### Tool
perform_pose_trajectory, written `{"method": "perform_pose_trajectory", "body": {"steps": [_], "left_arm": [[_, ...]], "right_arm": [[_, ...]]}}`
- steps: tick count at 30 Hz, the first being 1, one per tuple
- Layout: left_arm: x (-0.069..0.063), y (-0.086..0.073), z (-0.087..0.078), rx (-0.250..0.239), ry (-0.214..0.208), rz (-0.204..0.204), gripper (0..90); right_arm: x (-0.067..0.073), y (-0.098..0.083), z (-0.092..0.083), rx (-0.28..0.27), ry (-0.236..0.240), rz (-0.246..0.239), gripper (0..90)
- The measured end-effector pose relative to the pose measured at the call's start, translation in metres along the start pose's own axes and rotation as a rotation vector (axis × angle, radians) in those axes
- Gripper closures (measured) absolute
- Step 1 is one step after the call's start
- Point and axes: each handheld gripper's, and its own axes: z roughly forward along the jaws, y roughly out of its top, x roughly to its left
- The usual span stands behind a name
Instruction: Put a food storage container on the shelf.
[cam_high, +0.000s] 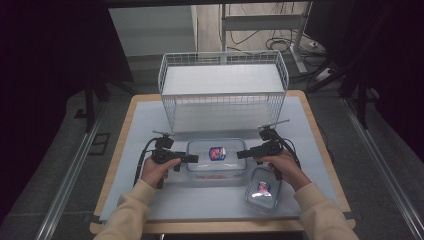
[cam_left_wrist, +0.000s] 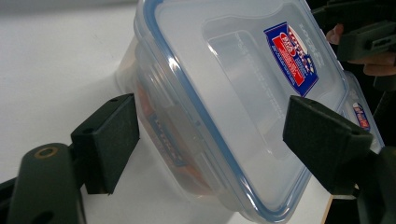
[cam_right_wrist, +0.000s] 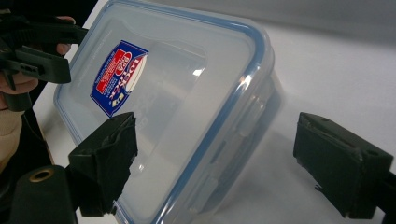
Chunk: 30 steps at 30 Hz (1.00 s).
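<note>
A pale mat (cam_high: 150, 125) covers the wooden table, with a white wire basket (cam_high: 223, 85) at the far edge and dark floor around; the large clear container (cam_high: 216, 161), blue-rimmed lid on, sits mid-mat just in front of the basket, its long axis running left to right. The left gripper (cam_high: 191, 159) faces its left end and the right gripper (cam_high: 242, 154) its right end, both about equally near; each has its jaws spread wide, holding nothing, astride a short end; a smaller lidded container (cam_high: 261, 195) lies beside the right hand (cam_high: 280, 167)

Small container (cam_high: 262, 193) partly hidden by right hand (cam_high: 283, 168); label text unreadable.
</note>
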Motion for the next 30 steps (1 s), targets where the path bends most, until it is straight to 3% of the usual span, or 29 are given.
{"method": "perform_pose_trajectory", "body": {"steps": [10,11,15,20,30], "left_arm": [[0.0027,-0.0018,0.0048,0.006,-0.044,-0.036,21.9],[0.0034,-0.0022,0.0058,0.011,-0.068,-0.046,22.6],[0.0032,-0.0025,0.0048,0.009,-0.066,-0.05,24.6],[0.0049,-0.0041,0.0034,0.003,-0.078,-0.069,28.6],[0.0024,-0.0068,-0.0024,-0.018,-0.075,-0.071,34.6]], "right_arm": [[-0.0041,0.0022,0.0069,0.041,0.042,0.029,20.1],[-0.0045,0.0023,0.0072,0.045,0.049,0.032,20.8],[-0.0061,0.002,0.0091,0.061,0.098,0.063,25.9],[-0.0058,0.0007,0.0057,0.063,0.098,0.08,31.5],[-0.0061,-0.0039,0.0,0.033,0.115,0.097,38.4]]}}
